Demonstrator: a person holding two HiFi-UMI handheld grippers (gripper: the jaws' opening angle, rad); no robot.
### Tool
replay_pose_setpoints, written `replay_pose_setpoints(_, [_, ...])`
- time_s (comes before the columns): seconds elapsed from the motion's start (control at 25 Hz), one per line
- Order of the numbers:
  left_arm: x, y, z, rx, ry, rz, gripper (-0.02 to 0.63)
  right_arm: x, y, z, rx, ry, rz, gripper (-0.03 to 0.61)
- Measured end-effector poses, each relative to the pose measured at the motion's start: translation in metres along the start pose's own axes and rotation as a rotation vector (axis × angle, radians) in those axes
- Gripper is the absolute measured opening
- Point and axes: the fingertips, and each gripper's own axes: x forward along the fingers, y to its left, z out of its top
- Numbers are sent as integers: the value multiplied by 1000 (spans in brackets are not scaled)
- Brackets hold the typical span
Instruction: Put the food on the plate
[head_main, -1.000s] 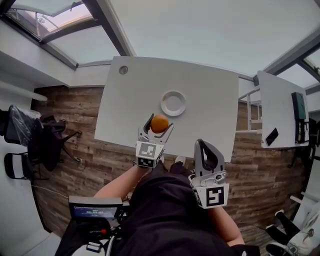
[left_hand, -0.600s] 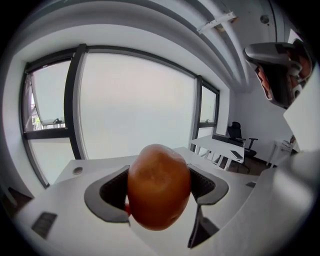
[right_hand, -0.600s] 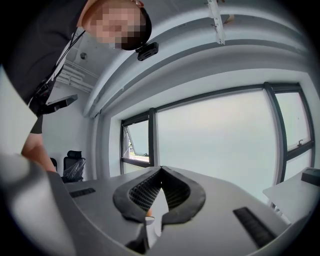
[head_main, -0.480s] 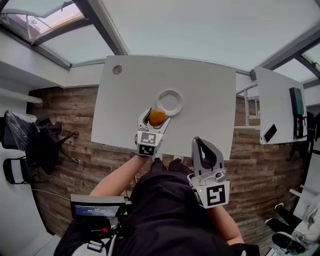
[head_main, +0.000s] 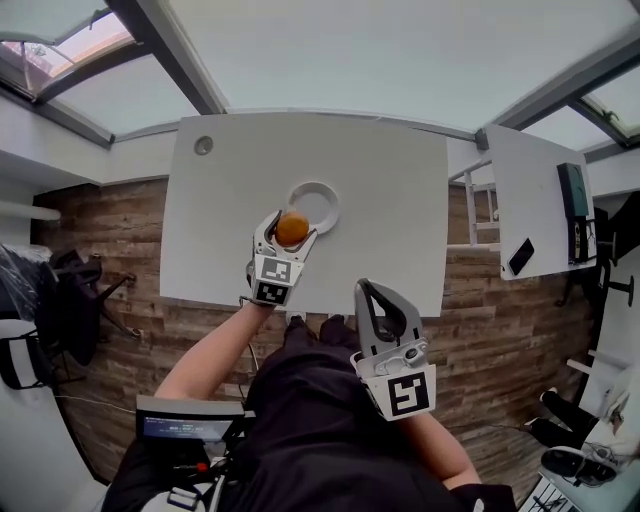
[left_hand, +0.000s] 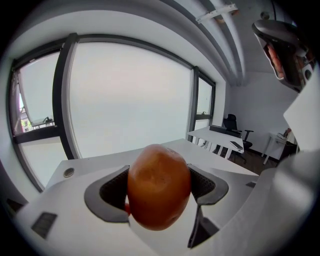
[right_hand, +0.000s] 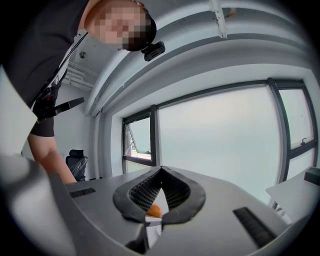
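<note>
The round orange-brown food (head_main: 291, 230) sits clamped between the two dark pads of the left gripper (left_hand: 159, 190), whose jaws stand wide around it. From the head view it hangs over the near edge of the white plate (head_main: 323, 191); I cannot tell whether it touches. The plate lies on a white table (head_main: 400, 200). The right gripper (head_main: 366, 289) is held back at the person's body, off the table, jaws closed tip to tip with nothing in them.
</note>
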Motion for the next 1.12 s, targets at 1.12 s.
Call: replay_pose_setpoints(1.12, [72,17,-54,-79,108,-25,341,-21,3,-2,-4,39,-68,5])
